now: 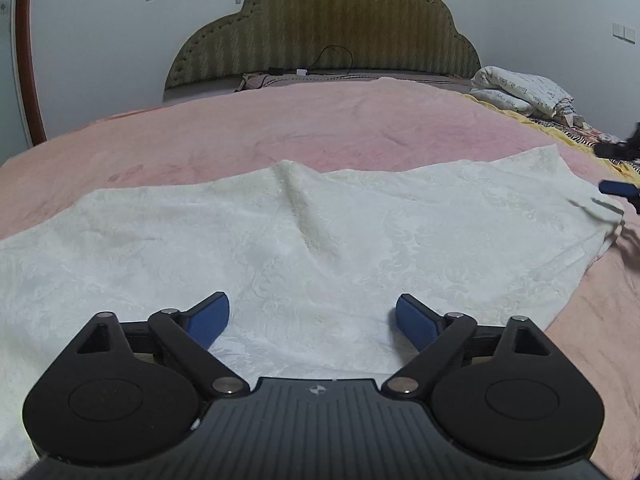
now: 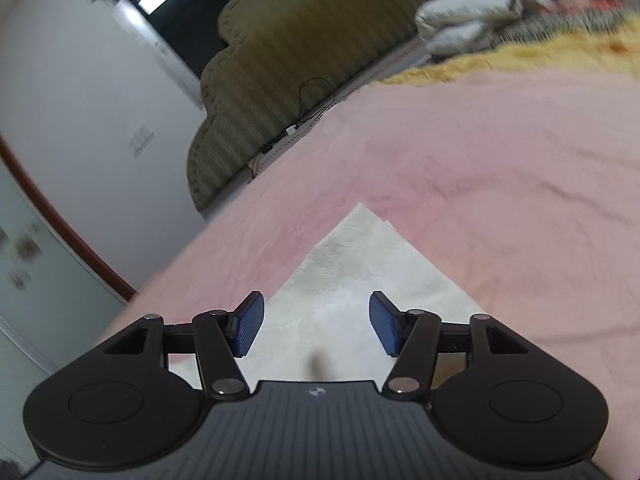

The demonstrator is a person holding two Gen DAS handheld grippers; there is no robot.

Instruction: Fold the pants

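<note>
The white textured pants (image 1: 312,232) lie spread across a pink blanket (image 1: 280,128) on the bed, with a raised crease near the middle. My left gripper (image 1: 312,320) is open and empty, just above the near part of the fabric. My right gripper (image 2: 316,326) is open and empty over a pointed corner of the pants (image 2: 352,280). It also shows in the left wrist view (image 1: 618,190) at the far right end of the pants, tilted.
An olive padded headboard (image 1: 324,28) stands at the far end of the bed, with a black cable (image 1: 336,60) along its base. Folded white printed bedding (image 1: 524,92) and a yellow patterned cover (image 2: 540,56) lie at the back right.
</note>
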